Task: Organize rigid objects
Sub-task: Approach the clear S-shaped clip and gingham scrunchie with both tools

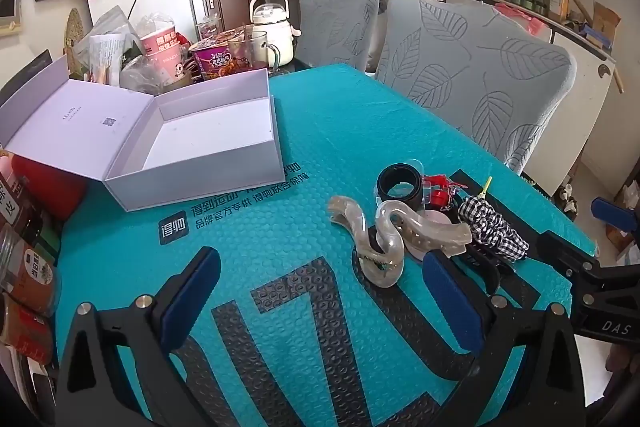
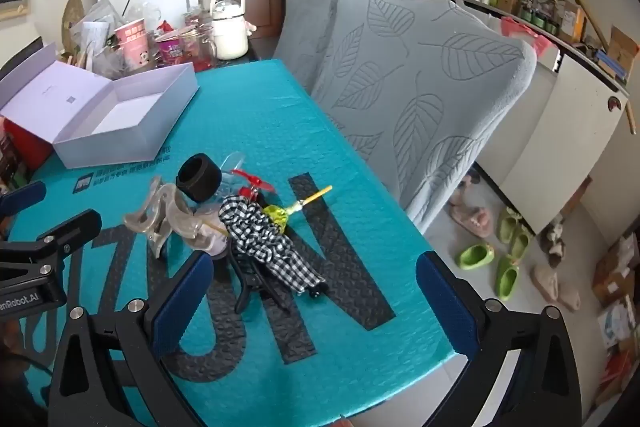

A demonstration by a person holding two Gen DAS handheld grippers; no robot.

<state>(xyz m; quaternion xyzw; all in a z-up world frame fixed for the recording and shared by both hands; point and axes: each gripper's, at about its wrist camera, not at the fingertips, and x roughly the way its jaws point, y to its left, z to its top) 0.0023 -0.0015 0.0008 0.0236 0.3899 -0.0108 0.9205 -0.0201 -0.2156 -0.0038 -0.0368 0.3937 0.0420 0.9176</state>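
1. Left gripper (image 1: 320,301): blue-padded black fingers spread wide, nothing between them, hovering tilted down over the teal bubble-textured mat (image 1: 312,131), just short of the pile.
2. Right gripper (image 2: 314,293): fingers likewise spread wide and empty, angled down at the pile from the other side; evidently poised for a first pick, nothing grasped yet.
3. Nearest the pads: translucent beige wavy plastic hair claw clip (image 1: 376,239), lying tangled against a black-and-white gingham fabric hair clip (image 2: 272,243) on a black claw base.
4. Just behind: black cylindrical ring-shaped band (image 1: 400,185), a small red plastic piece (image 1: 438,189), and a yellow-handled stick with a yellow-green wrapped head (image 2: 298,205), possibly a lollipop, hard to tell.
5. All heaped touching one another near the mat's right edge, likely dumped together for sorting.
6. Well apart, at the far left: open pale lilac rectangular cardboard box (image 1: 192,183), hinged lid flat back, interior bare, presumably the destination.
7. Beyond: cluttered cups, white kettle (image 1: 272,27), grey leaf-patterned chair covers (image 1: 480,67).
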